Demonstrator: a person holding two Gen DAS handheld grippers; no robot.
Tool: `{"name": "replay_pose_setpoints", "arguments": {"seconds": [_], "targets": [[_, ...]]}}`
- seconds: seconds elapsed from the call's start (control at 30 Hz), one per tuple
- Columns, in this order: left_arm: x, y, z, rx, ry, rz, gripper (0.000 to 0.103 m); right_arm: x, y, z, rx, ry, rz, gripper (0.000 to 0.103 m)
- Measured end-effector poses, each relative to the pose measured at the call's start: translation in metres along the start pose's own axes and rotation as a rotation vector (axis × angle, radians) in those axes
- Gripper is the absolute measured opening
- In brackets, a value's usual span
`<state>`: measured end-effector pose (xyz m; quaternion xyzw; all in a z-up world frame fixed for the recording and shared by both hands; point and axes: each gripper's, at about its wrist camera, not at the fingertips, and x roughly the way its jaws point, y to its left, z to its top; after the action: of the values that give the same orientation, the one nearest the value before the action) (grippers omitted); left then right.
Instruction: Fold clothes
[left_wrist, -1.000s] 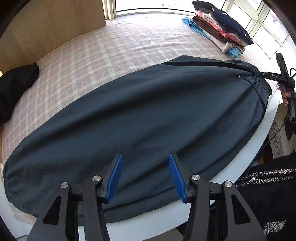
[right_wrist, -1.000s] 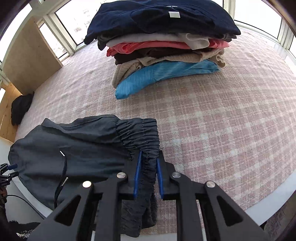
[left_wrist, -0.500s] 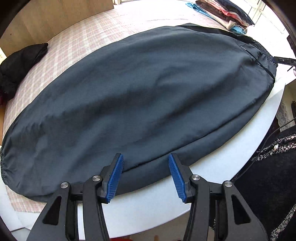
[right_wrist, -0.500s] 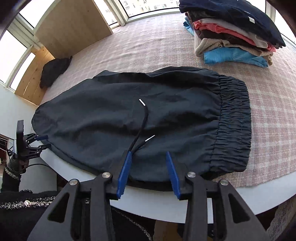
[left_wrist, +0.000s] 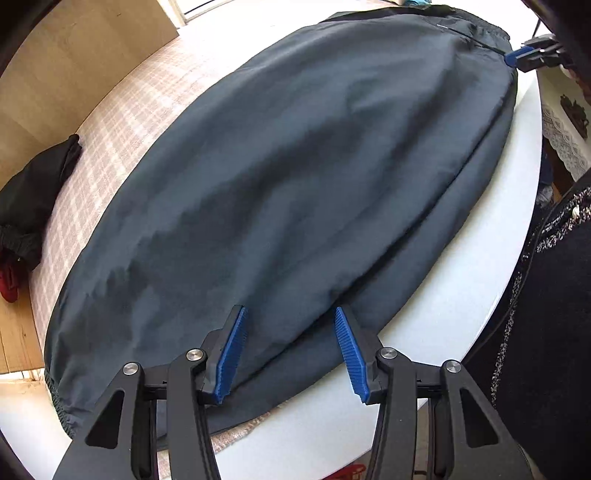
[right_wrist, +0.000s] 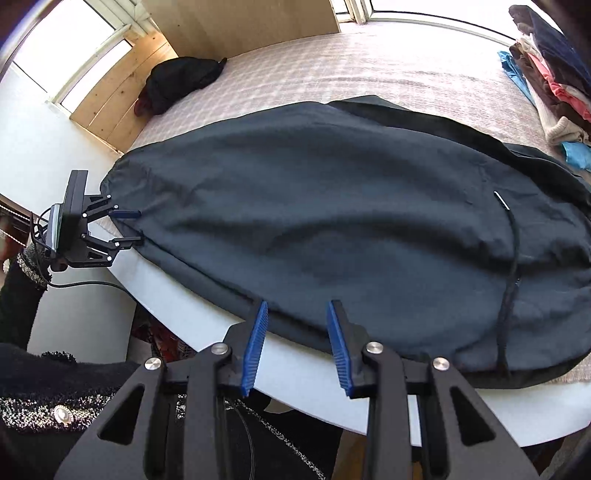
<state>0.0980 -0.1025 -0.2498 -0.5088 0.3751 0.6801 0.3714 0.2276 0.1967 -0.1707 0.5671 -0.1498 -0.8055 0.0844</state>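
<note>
Jaws on your right gripper stand apart with nothing between them, having just closed a little, over the near hem of the dark trousers. Your left gripper is open too, above the same near hem. The trousers lie flat along the bed's near edge. Folded clothes are stacked at the far right corner.

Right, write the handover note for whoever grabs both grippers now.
Left gripper: open, holding nothing, over the near hem of the dark grey elastic-waist trousers.
Right gripper: open, its jaws just closing slightly, nothing between them, at the same near edge.
Trousers lie flat on the checked pink cloth; folded stack of clothes at the far right.
Done: garment spread out. Left: fold it and stack it.
</note>
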Motion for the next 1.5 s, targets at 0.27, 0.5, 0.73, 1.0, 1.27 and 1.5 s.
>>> {"name": "replay_pose_setpoints", "arguments": {"seconds": [0.27,0.5,0.73,1.0,1.27,1.5], "targets": [[0.000,0.004,0.000,0.090,-0.065,-0.126,0.010,0.010,0.017,-0.009,0.032,0.022,-0.105,0.033],[-0.010,0.013,0.007,0.097,-0.091,-0.164,0.004,0.020,0.042,-0.007,-0.124,0.025,-0.211,0.034],[-0.031,0.018,0.008,0.098,-0.121,-0.195,0.004,0.056,0.070,-0.001,-0.378,0.078,-0.314,0.035],[-0.036,0.031,0.022,0.099,-0.120,-0.203,0.004,0.062,0.053,0.017,-0.343,0.119,-0.204,0.004],[-0.042,0.021,-0.006,0.109,-0.098,-0.227,0.004,0.037,0.053,0.013,-0.376,0.162,-0.146,0.003],[-0.011,0.019,-0.014,0.042,-0.025,-0.254,0.010,0.053,0.035,0.015,-0.286,0.263,-0.115,0.010]]}}
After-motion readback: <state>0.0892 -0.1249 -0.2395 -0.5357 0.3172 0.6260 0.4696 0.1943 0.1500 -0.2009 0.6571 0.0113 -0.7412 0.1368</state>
